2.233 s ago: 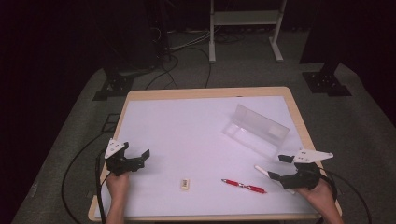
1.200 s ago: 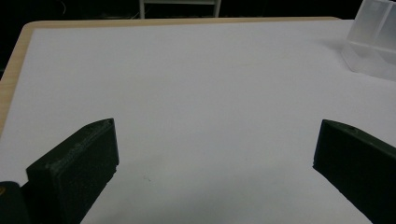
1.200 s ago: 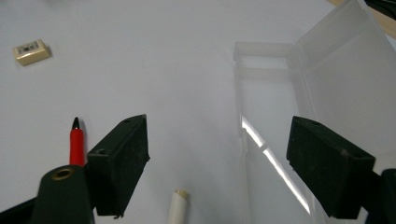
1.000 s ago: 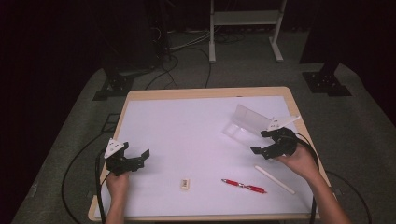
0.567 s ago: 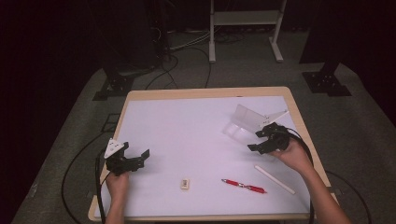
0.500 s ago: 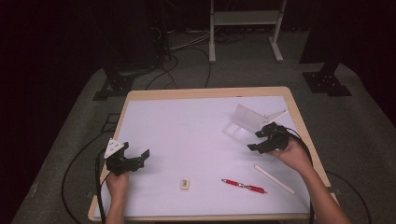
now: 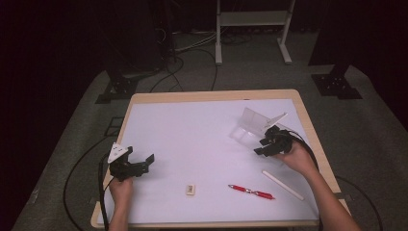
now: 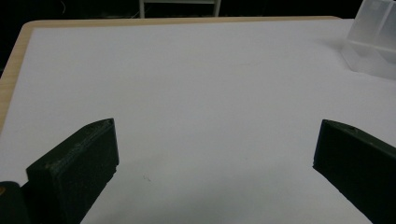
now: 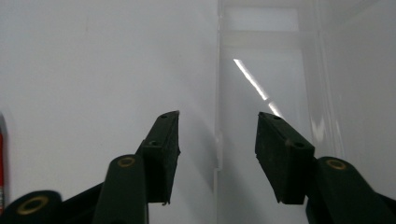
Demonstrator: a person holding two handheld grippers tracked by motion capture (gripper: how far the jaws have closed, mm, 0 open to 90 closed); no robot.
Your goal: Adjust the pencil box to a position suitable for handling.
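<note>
A clear plastic box (image 7: pixel 254 123) lies on the white table top (image 7: pixel 192 134) at the right rear. My right gripper (image 7: pixel 264 142) is at the box's near edge. In the right gripper view its jaws (image 9: pixel 219 135) straddle a thin wall of the clear box (image 9: pixel 266 70), with a gap on each side. They have just been closing, and the pads do not press on the wall. My left gripper (image 7: pixel 146 163) rests at the front left. Its jaws (image 8: pixel 215 140) stand wide open over bare table, with the box (image 8: pixel 373 42) far off.
A red pen (image 7: pixel 251 191) and a white stick (image 7: pixel 283 185) lie near the front right. A small pale eraser (image 7: pixel 191 189) sits at the front middle. The pen's tip (image 9: pixel 2 158) shows at the left edge of the right gripper view. Cables trail over both table sides.
My right gripper has travelled from the front right corner up to the clear box and sunk to its near edge, its jaws narrowing. The left gripper has stayed still.
</note>
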